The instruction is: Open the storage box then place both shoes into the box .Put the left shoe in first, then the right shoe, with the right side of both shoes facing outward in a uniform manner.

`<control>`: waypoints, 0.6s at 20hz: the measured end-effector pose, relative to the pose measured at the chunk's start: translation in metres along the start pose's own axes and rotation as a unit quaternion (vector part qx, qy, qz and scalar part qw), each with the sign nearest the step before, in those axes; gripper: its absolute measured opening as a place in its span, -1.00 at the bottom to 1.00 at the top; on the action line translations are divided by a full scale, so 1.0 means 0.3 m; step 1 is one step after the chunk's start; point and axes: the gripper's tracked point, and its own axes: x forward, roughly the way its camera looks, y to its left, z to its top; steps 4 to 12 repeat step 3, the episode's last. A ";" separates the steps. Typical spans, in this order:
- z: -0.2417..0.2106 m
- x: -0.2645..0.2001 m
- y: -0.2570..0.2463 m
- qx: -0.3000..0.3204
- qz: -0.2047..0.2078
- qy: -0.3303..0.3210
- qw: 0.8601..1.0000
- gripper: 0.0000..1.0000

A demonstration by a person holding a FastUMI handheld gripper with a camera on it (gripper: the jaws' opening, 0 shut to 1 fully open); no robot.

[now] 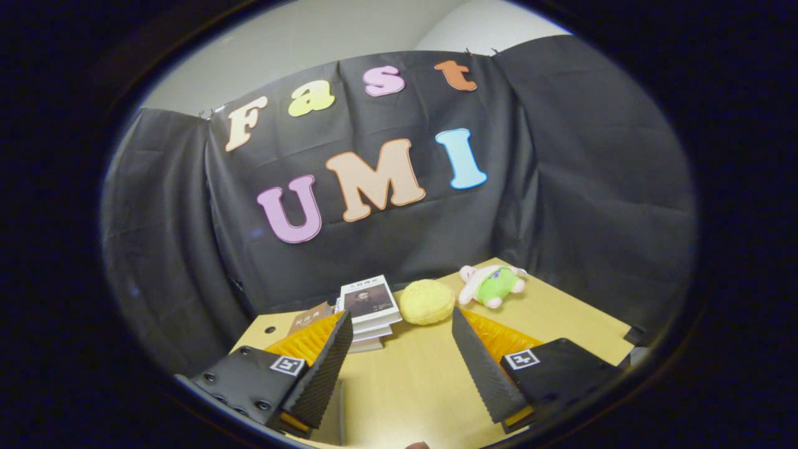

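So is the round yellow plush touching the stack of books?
Cannot tell: in the gripper view, yellow plush sits right beside the book stack, any gap unclear.

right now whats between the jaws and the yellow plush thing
Bare wooden table, as the gripper view shows. The gripper is open with nothing between its jaws; the yellow plush sits beyond them, beside the stack of books.

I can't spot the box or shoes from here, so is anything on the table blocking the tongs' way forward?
Partly. The tongs are open over bare table with nothing between the fingers. Beyond them lie a stack of books, a yellow plush and a green-and-pink plush toy.
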 end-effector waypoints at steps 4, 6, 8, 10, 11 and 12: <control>-0.023 0.001 0.019 -0.011 0.018 0.009 1.000 0.99; -0.023 0.001 0.019 -0.011 0.018 0.009 1.000 0.99; -0.023 0.001 0.019 -0.011 0.018 0.009 1.000 0.99; -0.023 0.001 0.019 -0.011 0.018 0.009 1.000 0.99; -0.023 0.001 0.019 -0.011 0.018 0.009 1.000 0.99; -0.023 0.001 0.019 -0.011 0.018 0.009 1.000 0.99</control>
